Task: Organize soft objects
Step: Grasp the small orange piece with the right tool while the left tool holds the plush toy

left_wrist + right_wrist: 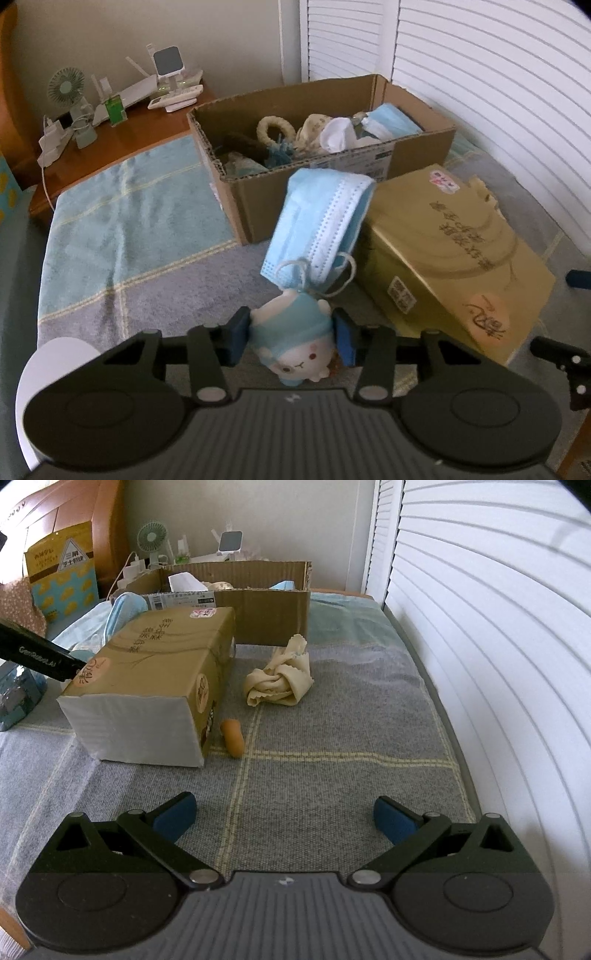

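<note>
Between left gripper (291, 338) pads, plush toy (295, 343), lower edge hidden, contact unclear

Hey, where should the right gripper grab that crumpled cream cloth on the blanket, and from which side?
Probably the knotted middle of the cream cloth, from above: it is the bulkiest, highest part, while the frilled edges lie thin and flat. The right gripper is open and empty.

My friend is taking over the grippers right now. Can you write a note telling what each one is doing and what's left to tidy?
Left gripper: shut on the sheep plush, its loop near the masks.
Right gripper: open, holds nothing.
Done: a ring, cloths and a mask are already in the cardboard box.
Left: plush, masks, knotted cloth and orange piece are outside it, around the tissue pack.
</note>
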Available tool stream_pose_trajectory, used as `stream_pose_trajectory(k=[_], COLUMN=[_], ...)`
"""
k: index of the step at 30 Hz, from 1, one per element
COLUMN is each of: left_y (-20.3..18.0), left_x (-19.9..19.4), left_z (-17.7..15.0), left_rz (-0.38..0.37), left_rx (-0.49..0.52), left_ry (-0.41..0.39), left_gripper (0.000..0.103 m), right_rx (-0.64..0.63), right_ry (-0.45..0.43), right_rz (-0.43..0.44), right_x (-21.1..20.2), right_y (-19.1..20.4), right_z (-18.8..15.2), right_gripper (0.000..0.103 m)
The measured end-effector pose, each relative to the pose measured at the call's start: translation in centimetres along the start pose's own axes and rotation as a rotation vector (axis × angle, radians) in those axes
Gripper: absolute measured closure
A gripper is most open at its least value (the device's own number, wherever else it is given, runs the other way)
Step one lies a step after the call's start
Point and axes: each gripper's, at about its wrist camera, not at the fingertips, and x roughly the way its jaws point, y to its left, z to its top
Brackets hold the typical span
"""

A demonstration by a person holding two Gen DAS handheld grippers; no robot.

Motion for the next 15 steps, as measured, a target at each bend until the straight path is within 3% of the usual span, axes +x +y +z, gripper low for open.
stream_pose_trajectory(k=[15], left_y=[-1.6], left_x=[-4.4], left_z=[-3.8], left_rz=[-0.026], left_rx=[-0.032], left_ry=[0.023], left_gripper=[0.057], right_rx=[-0.012], right_ry=[0.002], right_rz=[0.006], right_x=[0.0], right_y=[-0.2], right_z=[0.1], right_gripper=[0.000])
